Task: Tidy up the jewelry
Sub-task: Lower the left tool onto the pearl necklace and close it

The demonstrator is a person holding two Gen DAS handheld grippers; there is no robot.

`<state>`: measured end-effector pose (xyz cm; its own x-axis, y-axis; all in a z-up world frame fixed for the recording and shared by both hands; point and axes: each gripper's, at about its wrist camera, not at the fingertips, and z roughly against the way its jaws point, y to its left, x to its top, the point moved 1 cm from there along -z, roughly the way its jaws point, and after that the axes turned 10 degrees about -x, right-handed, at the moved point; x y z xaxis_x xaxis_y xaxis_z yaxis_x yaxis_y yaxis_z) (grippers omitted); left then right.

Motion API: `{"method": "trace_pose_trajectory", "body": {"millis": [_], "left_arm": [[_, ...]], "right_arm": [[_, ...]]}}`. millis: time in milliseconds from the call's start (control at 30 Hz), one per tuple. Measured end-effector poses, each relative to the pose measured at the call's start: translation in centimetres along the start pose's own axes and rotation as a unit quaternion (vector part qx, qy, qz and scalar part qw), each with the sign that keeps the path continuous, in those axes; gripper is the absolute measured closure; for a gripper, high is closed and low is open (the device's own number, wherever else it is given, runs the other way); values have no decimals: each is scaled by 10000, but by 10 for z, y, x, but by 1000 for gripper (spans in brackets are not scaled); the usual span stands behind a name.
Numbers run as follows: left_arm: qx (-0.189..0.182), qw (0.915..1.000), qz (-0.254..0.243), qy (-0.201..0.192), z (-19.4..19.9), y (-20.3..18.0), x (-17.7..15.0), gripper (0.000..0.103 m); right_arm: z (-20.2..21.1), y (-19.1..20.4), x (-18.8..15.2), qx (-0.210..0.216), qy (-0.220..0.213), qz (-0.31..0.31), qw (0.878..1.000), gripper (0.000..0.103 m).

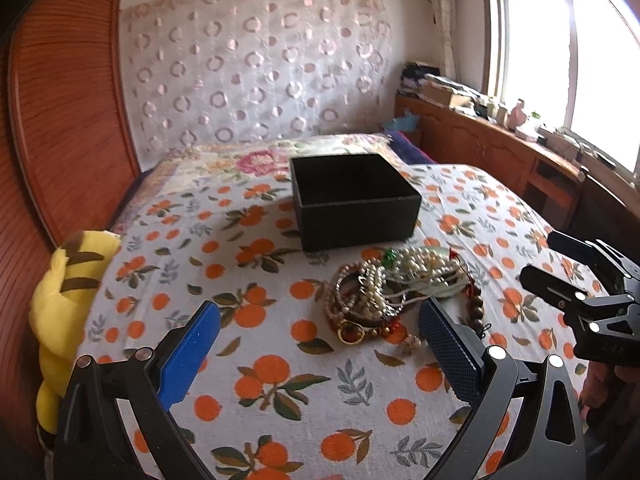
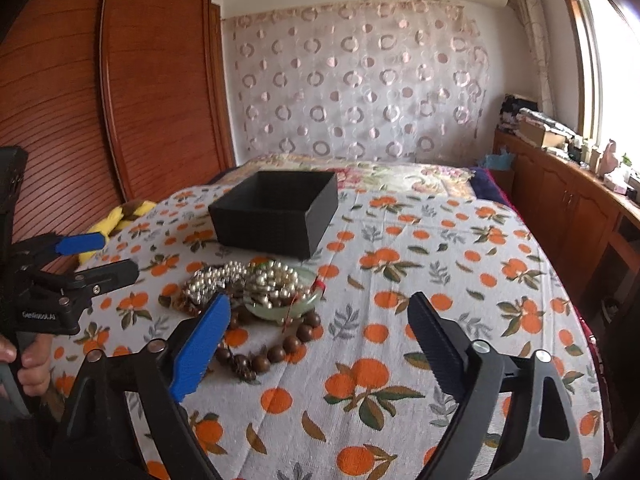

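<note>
A pile of jewelry (image 1: 394,292) lies on the orange-print bedspread: pearl strands, a green jade bangle, brown wooden beads and a gold ring. In the right wrist view the pile (image 2: 256,292) sits just beyond my right gripper's blue finger. An open black box (image 1: 352,200) stands behind the pile and looks empty; it also shows in the right wrist view (image 2: 276,212). My left gripper (image 1: 320,324) is open and empty, just short of the pile. My right gripper (image 2: 320,312) is open and empty, to the right of the pile. Each gripper shows in the other's view, the right (image 1: 556,260) and the left (image 2: 108,256).
A yellow striped plush toy (image 1: 68,300) lies at the bed's left edge against a wooden wardrobe (image 2: 120,100). A wooden cabinet (image 2: 568,200) with clutter runs along the right under the window. A patterned curtain (image 1: 256,68) hangs behind the bed.
</note>
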<state>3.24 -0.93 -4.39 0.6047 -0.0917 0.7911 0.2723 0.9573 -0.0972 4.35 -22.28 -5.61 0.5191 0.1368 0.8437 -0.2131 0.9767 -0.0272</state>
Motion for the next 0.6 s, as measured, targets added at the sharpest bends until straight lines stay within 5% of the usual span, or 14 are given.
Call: {"method": "trace_pose_trajectory", "body": {"millis": [600], "left_arm": [[-925,9929,59,748,-61,-9,9,71]], "right_arm": [[-13,14,-16,290,397,351,9982,19]]}}
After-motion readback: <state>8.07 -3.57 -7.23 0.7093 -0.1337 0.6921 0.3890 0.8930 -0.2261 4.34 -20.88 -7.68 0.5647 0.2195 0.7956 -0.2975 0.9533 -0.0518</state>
